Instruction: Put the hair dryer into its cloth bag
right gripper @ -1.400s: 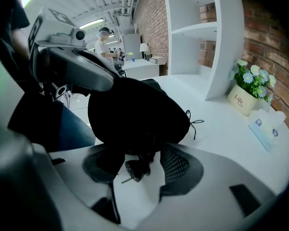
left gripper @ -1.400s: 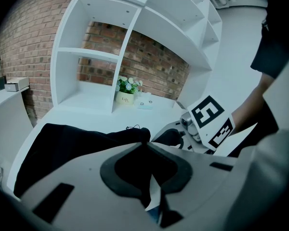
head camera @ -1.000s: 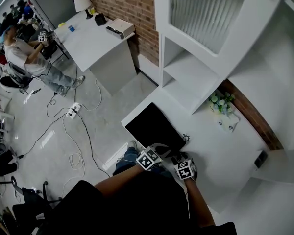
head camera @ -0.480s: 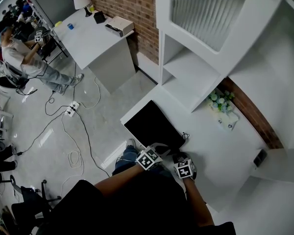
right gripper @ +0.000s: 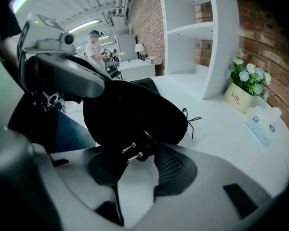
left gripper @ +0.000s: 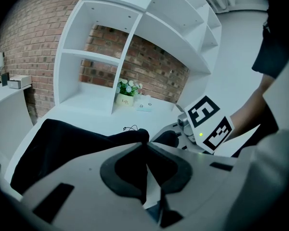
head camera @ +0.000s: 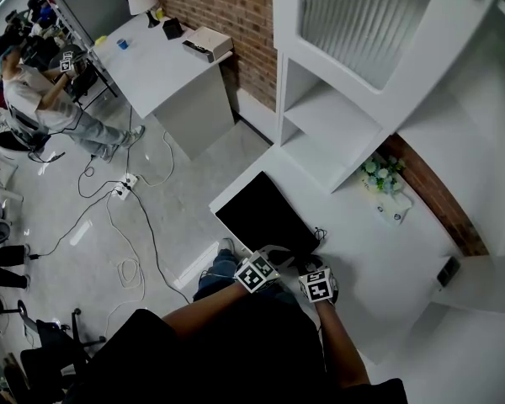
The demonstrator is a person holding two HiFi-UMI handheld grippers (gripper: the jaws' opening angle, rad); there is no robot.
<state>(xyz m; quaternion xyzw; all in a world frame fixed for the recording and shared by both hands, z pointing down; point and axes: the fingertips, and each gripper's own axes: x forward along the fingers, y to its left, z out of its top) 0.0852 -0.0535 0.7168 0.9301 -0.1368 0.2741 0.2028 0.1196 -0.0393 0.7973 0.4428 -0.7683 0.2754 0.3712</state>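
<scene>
The black cloth bag (head camera: 263, 215) lies on the white table (head camera: 379, 259), bulging at its near end (right gripper: 135, 107). The hair dryer's body is hidden; only its black two-pronged plug (right gripper: 137, 150) shows at the bag's mouth. My right gripper (right gripper: 142, 153) has its pads pressed on that plug, and shows in the head view (head camera: 313, 278) just right of the left one. My left gripper (left gripper: 145, 146) is shut on the bag's near cloth edge (left gripper: 86, 143); in the head view it (head camera: 265, 259) sits at the bag's near corner. A drawstring (right gripper: 191, 119) trails from the bag.
A flower pot (head camera: 379, 177) and a small pale pack (right gripper: 260, 124) stand by the white shelf unit (head camera: 337, 99) at the back of the table. A small dark object (head camera: 447, 272) lies to the right. Beyond the table edge are floor cables (head camera: 126, 225), a desk (head camera: 164, 66) and a person (head camera: 38, 91).
Both grippers stay at the bag's near end with hardly any shift. The person at the far desk has moved a little.
</scene>
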